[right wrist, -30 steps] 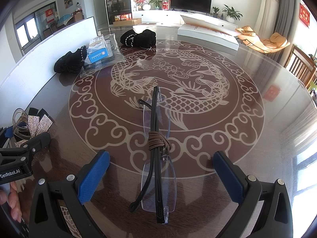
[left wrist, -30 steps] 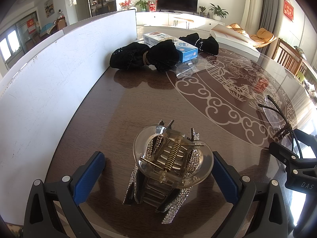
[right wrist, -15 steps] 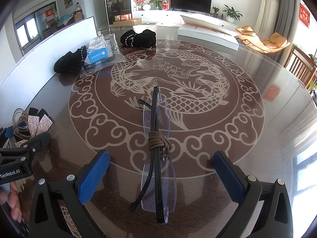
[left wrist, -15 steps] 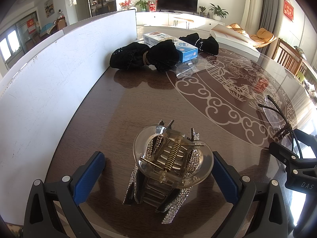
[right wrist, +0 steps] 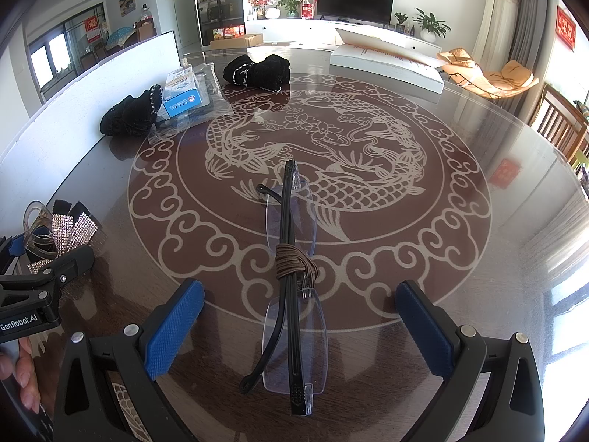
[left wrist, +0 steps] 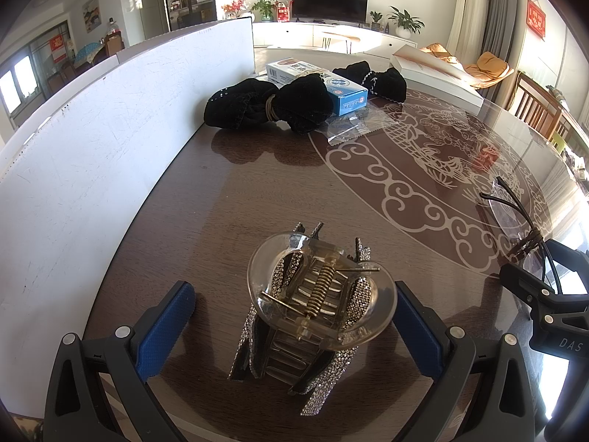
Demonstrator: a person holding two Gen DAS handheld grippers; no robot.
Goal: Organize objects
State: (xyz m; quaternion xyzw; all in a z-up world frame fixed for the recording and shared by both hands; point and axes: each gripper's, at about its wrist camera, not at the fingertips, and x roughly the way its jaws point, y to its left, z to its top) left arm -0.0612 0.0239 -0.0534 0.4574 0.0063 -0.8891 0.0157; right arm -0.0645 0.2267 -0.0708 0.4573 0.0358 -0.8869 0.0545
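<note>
A clear hair claw clip with rhinestone strips [left wrist: 316, 305] lies on the table between the fingers of my open left gripper [left wrist: 294, 316]; the blue pads stand apart from it. It also shows at the left of the right wrist view [right wrist: 55, 232]. Folded rimless glasses [right wrist: 292, 269], bound at the middle with a brown hair tie [right wrist: 294, 261], lie between the fingers of my open right gripper [right wrist: 300, 320], untouched. The glasses also show at the right in the left wrist view [left wrist: 522, 228].
The round table [right wrist: 460, 191] has a fish pattern. Far back lie a black scrunchie [left wrist: 265, 107], a blue-white box [left wrist: 324, 81], a second black cloth piece [right wrist: 257, 70] and a clear plastic bag [left wrist: 353, 125]. A white board [left wrist: 92, 140] walls the left side. A white flat box [right wrist: 386, 59] sits at the far edge.
</note>
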